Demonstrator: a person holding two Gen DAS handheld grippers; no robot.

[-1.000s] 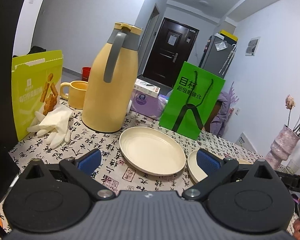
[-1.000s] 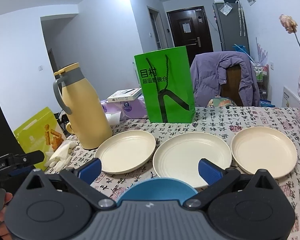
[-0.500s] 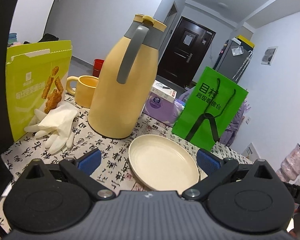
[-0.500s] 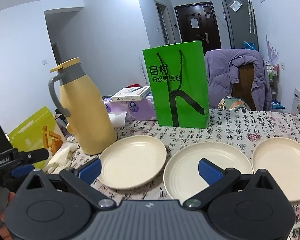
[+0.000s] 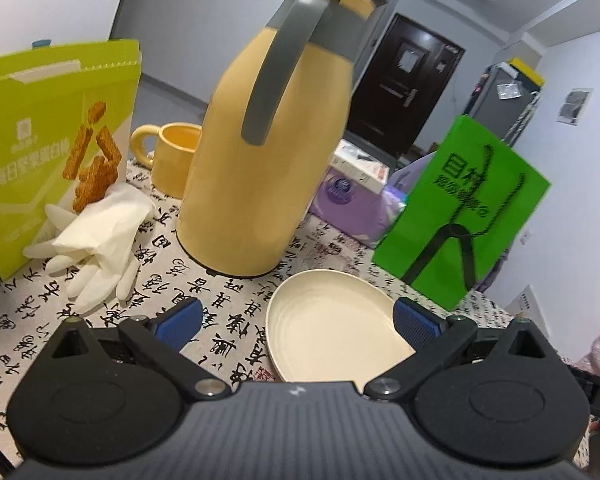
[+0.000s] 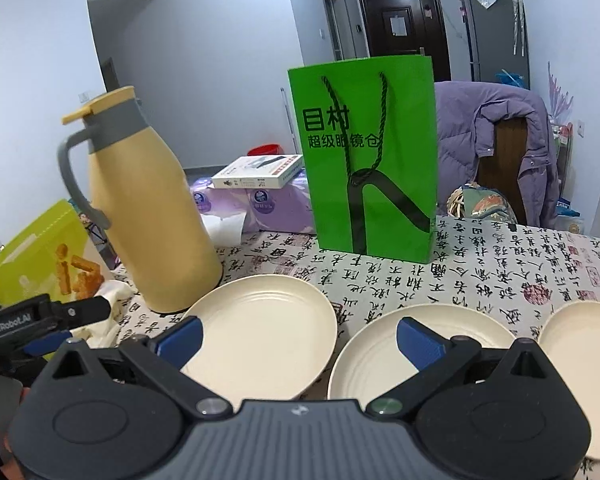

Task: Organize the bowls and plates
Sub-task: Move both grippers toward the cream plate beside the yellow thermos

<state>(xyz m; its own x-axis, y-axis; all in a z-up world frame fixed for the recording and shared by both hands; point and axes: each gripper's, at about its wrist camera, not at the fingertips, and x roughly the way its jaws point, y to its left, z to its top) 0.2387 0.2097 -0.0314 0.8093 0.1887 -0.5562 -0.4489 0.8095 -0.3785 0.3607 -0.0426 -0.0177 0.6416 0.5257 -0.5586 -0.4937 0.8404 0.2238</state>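
From the left wrist view, the left gripper point(image 5: 296, 318) hangs low over the desk point(image 5: 220, 300) with its blue-padded fingers spread wide and nothing between them; a round cream plate point(image 5: 332, 328) lies just ahead and slightly right of centre, its far rim near the right pad. Beyond it, ahead and to the left, stands a tall yellow thermos jug with a grey handle point(image 5: 268, 152), with a yellow mug point(image 5: 172, 160) behind it, white rubber gloves point(image 5: 100, 240) and a lime snack bag point(image 5: 48, 144) off to the left, and a bright green paper bag point(image 5: 464, 216) ahead to the right. From the right wrist view, the right gripper point(image 6: 298, 338) is likewise spread and empty, poised above the gap between two cream plates: the left-hand plate point(image 6: 268, 332) under its left finger, a middle plate point(image 6: 380, 352) under its right, and a third plate point(image 6: 580, 348) further right. All three lie separately, side by side, so I'd judge the stacking has not begun; no bowl shows.
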